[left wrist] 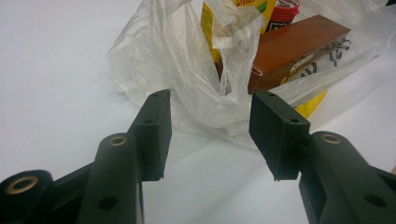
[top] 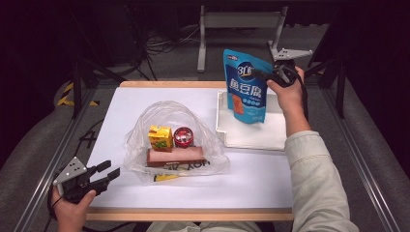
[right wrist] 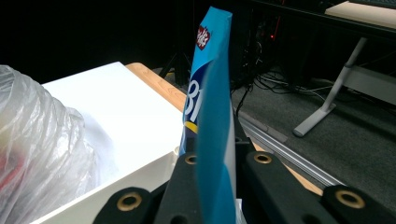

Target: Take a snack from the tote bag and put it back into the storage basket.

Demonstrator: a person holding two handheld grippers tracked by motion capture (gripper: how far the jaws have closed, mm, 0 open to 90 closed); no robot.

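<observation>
High view, plastic bag (top: pixel 176 140) holding snacks, blue pouch (top: pixel 245 87) over white tray (top: pixel 251 133)

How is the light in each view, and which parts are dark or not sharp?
High view: white table bright, surroundings nearly black. Left gripper view: clear plastic bag evenly lit, the black jaws near the lens slightly soft. Right gripper view: blue snack pouch blurred up close, background dark.

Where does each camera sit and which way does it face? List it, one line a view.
High view: above the person's side, facing forward and down on the table; forearms, both claws.
Left gripper view: rides the left claw, open, facing the plastic bag.
Right gripper view: rides the right claw, shut on the blue pouch.
Shared: bag, in all three.
</observation>
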